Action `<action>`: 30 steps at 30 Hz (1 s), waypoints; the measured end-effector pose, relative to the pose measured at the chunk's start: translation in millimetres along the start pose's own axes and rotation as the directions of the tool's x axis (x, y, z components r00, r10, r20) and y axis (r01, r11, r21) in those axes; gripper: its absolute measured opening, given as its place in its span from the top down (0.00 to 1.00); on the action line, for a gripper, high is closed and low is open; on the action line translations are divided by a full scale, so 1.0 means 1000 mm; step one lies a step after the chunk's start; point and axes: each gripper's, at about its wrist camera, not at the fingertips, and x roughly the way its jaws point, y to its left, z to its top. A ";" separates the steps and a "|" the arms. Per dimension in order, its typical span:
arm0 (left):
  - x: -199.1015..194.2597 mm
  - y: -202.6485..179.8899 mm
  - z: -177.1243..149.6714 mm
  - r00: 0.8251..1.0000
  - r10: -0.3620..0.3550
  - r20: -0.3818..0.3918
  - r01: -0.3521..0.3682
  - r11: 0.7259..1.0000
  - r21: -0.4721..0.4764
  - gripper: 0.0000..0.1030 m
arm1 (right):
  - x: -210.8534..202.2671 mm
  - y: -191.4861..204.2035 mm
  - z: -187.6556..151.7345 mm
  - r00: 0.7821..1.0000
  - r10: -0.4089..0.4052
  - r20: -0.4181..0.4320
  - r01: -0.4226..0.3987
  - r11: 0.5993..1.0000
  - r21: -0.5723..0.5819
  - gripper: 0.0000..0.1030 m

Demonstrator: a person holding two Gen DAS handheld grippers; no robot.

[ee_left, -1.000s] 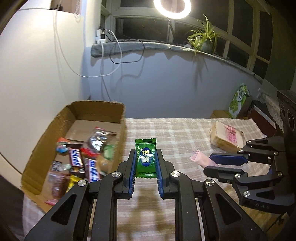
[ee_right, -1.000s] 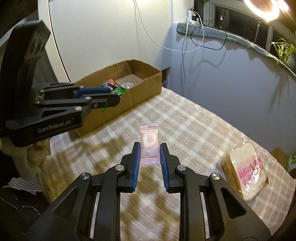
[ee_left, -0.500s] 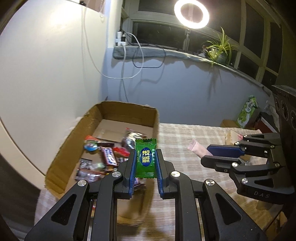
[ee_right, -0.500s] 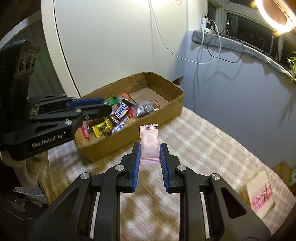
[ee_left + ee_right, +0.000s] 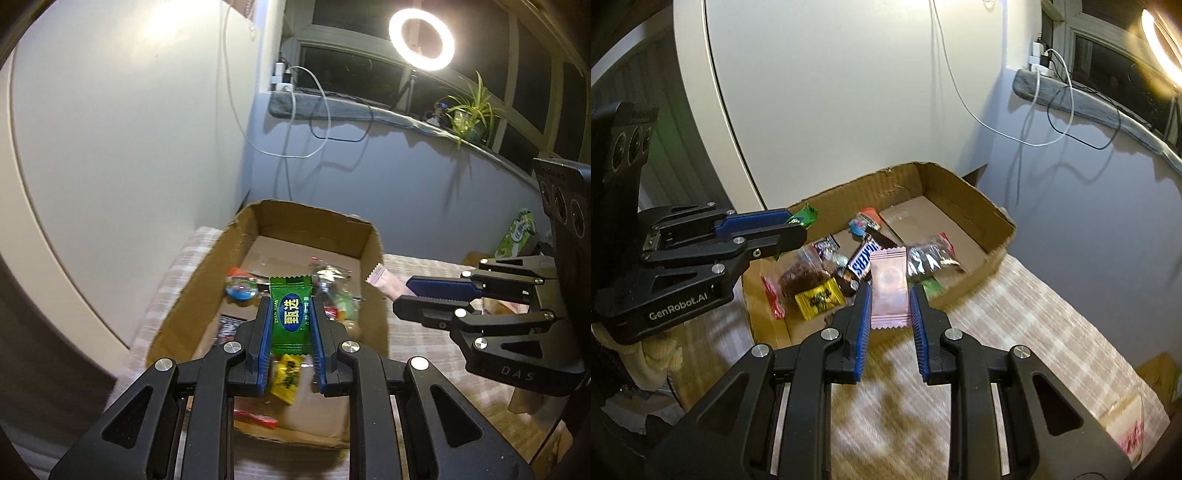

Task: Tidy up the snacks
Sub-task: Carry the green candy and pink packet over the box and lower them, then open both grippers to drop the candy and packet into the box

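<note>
- snacks ride in both tools: left gripper (image 5: pixel 290 325) clamps a green candy (image 5: pixel 290 314) above the cardboard box (image 5: pixel 373 254); right gripper (image 5: pixel 888 299) pinches a pink sachet (image 5: pixel 888 288) at its near right wall.
- step: carrying to the box. next, i judge, loosen each over the pile.
- a second ago both hung over the checked tablecloth (image 5: pixel 1034 314), box off left.
</note>
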 end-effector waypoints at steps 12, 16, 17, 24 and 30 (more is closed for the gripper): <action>0.008 0.021 0.001 0.999 0.033 -0.006 -0.033 0.999 -0.033 0.83 | 0.035 0.001 0.024 0.999 0.015 -0.031 -0.015 1.000 -0.003 0.79; 0.013 0.025 0.000 0.999 0.041 -0.017 -0.041 0.999 -0.035 0.83 | 0.042 -0.004 0.026 0.999 0.023 -0.043 -0.022 1.000 0.014 0.79; 0.015 0.026 0.000 0.999 0.041 -0.020 -0.042 0.998 -0.038 0.83 | 0.044 -0.005 0.027 0.999 0.021 -0.046 -0.020 1.000 0.016 0.79; 0.020 0.030 0.000 0.999 0.043 -0.029 -0.045 0.998 -0.047 0.80 | 0.052 -0.009 0.029 0.998 0.029 -0.049 -0.027 0.999 0.030 0.79; 0.021 0.031 0.000 0.998 0.046 -0.033 -0.047 0.998 -0.048 0.79 | 0.055 -0.010 0.029 0.998 0.029 -0.053 -0.027 0.999 0.034 0.79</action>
